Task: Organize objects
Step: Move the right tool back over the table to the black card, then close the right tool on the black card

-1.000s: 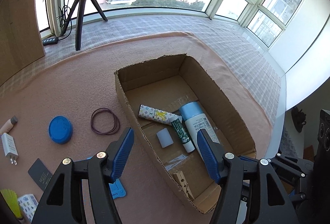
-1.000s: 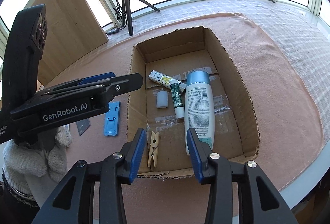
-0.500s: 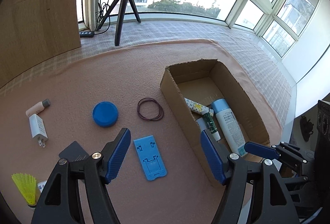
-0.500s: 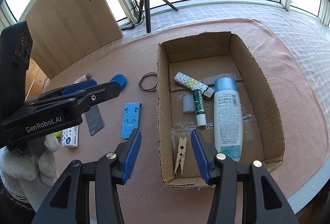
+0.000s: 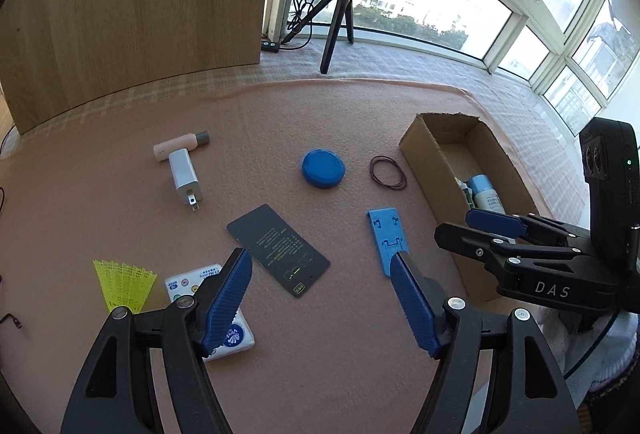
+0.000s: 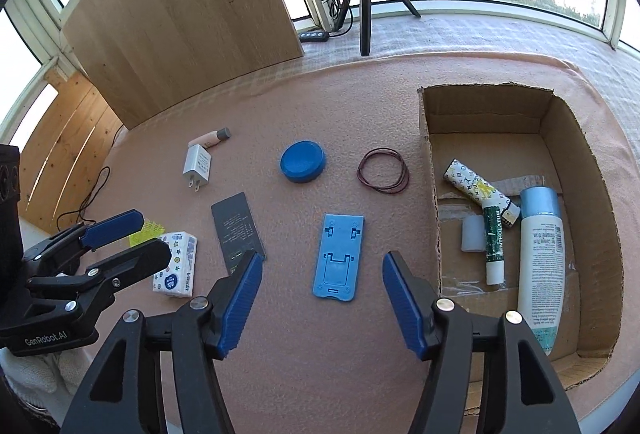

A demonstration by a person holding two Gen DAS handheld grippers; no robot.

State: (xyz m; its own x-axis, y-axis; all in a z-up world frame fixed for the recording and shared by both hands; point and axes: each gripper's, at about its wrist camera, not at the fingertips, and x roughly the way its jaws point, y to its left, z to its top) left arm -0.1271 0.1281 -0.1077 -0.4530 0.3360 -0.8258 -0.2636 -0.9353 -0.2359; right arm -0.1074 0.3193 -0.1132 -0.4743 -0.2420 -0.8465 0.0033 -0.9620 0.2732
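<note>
While both sets of jaws have just been opening and hold nothing, the right gripper [image 6: 322,300] hangs at the frame's bottom over a blue phone stand [image 6: 338,252], the left gripper [image 5: 320,300] over a dark card [image 5: 278,248].

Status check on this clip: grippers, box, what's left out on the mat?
Left gripper and right gripper open, empty, jaws just widened. Cardboard box part-filled. Blue phone stand, dark card, tissue pack loose on the mat. Nothing obstructing.

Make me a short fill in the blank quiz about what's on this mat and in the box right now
1. The white bottle lies inside the ____ box.
2. The round lid is coloured ____.
3. The phone stand lies ____ the box, on the mat.
4. The right gripper holds ____.

Missing words: cardboard; blue; outside; nothing
</note>
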